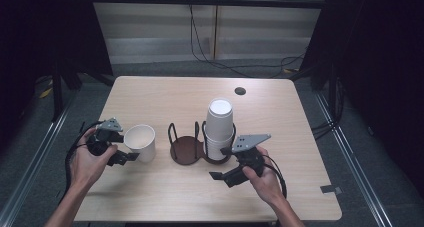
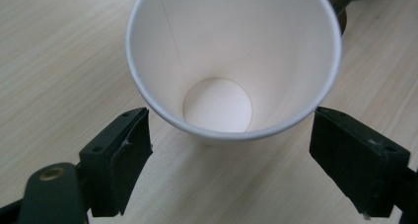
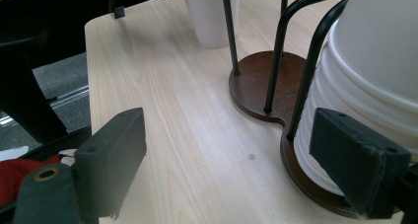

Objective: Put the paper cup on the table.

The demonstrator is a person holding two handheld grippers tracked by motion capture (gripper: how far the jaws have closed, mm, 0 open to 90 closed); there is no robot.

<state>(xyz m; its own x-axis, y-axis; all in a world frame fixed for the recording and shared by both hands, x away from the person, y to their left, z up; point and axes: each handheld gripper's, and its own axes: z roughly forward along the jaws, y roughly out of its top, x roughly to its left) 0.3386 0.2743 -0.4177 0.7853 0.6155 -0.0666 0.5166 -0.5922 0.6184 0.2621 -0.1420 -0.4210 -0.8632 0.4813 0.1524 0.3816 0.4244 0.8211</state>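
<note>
An upright white paper cup (image 1: pixel 141 141) stands left of centre on the wooden table (image 1: pixel 165 97). My left gripper (image 1: pixel 124 146) is open just left of it. In the left gripper view the cup (image 2: pixel 231 61) sits mouth up between the jaws, and the pads (image 2: pixel 123 155) stand clear of its wall. A dark cup holder (image 1: pixel 185 149) with wire hoops has an empty left slot. Its right slot holds a stack of upturned white cups (image 1: pixel 219 124). My right gripper (image 1: pixel 223 163) is open and empty in front of that stack (image 3: pixel 379 71), beside the holder base (image 3: pixel 256 86).
A round cable hole (image 1: pixel 240 91) sits at the back of the table. The single cup (image 3: pixel 212 17) shows beyond the holder in the right gripper view. Dark floor and rails surround the table; cables trail from both grippers.
</note>
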